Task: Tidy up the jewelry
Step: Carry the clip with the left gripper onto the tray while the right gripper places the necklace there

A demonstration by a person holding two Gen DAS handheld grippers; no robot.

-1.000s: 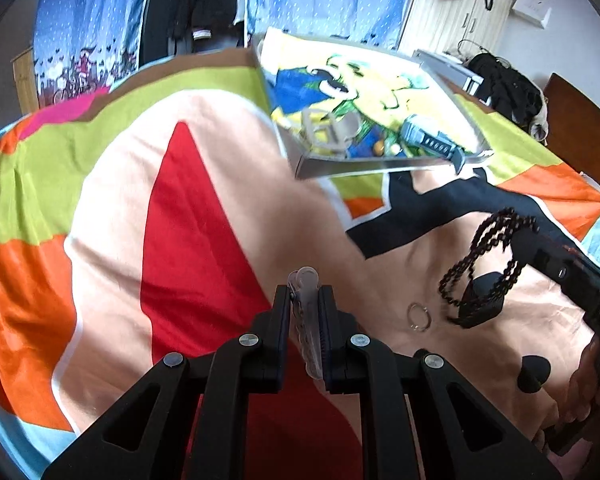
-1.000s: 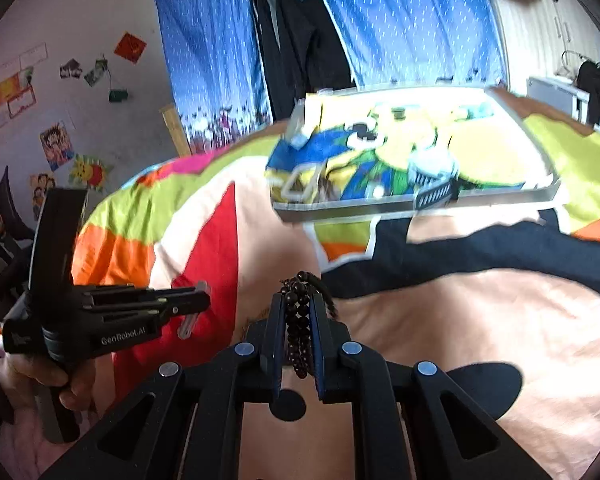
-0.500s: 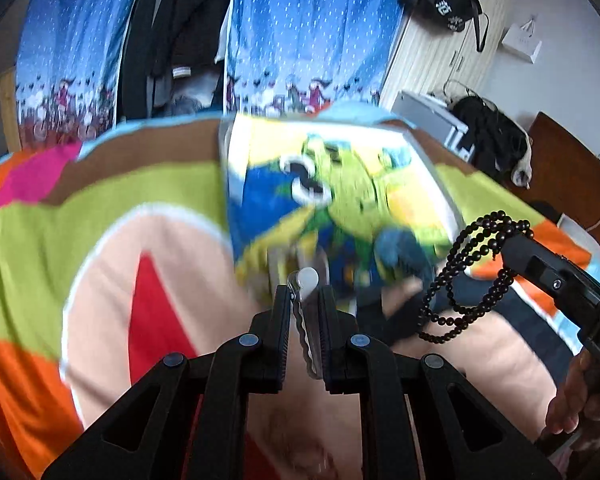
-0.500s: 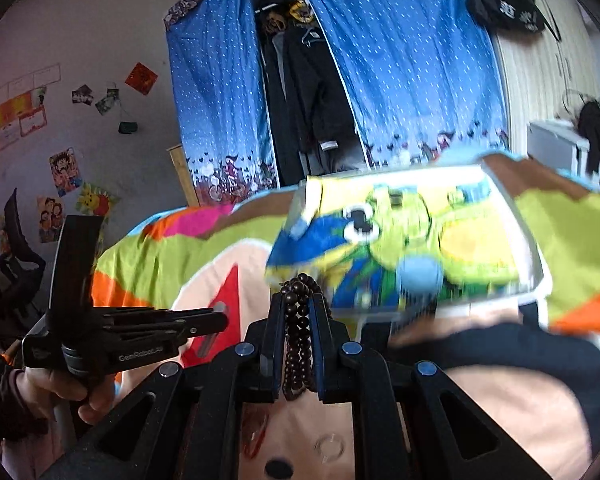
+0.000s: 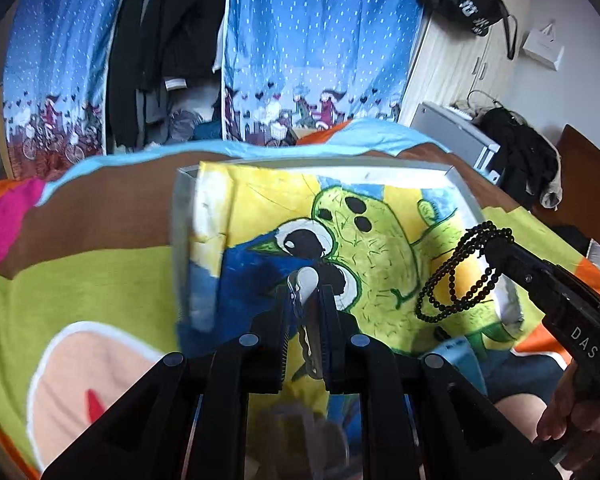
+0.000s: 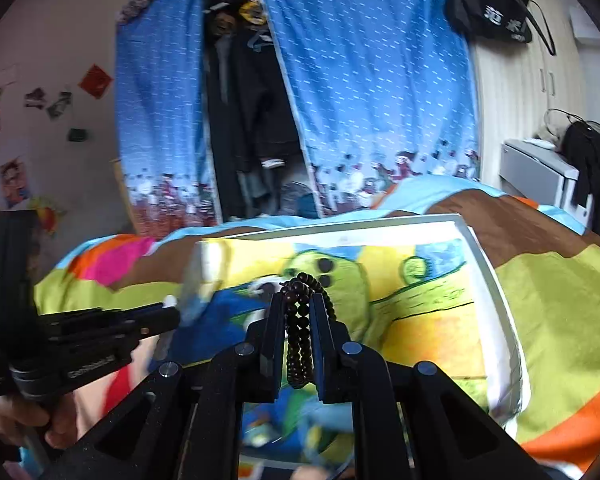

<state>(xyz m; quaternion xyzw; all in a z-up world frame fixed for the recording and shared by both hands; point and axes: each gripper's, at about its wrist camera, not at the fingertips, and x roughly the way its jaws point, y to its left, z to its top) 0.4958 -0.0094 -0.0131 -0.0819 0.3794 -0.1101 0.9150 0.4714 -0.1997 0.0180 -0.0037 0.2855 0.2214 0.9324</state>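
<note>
My left gripper (image 5: 306,300) is shut on a clear wavy hair clip (image 5: 308,280) and hovers over the near part of a white-rimmed tray (image 5: 180,220) lined with a cartoon drawing. My right gripper (image 6: 298,304) is shut on a string of dark beads (image 6: 298,336), whose loops hang free in the left wrist view (image 5: 456,280). It is also above the tray (image 6: 496,288), to the right of the left gripper (image 6: 168,312). Blurred beige and blue items lie at the tray's near end, below the fingers.
The tray rests on a multicoloured bedspread (image 5: 80,280). Behind the bed hang blue curtains (image 6: 360,100) with dark clothes (image 6: 244,120) between them. A white cabinet (image 6: 540,176) and a black bag (image 6: 488,8) are at the right.
Both grippers have lifted and moved forward from over the red and peach bedspread to above the tray, each still holding its item. The small ring on the bedspread has dropped out of view.
</note>
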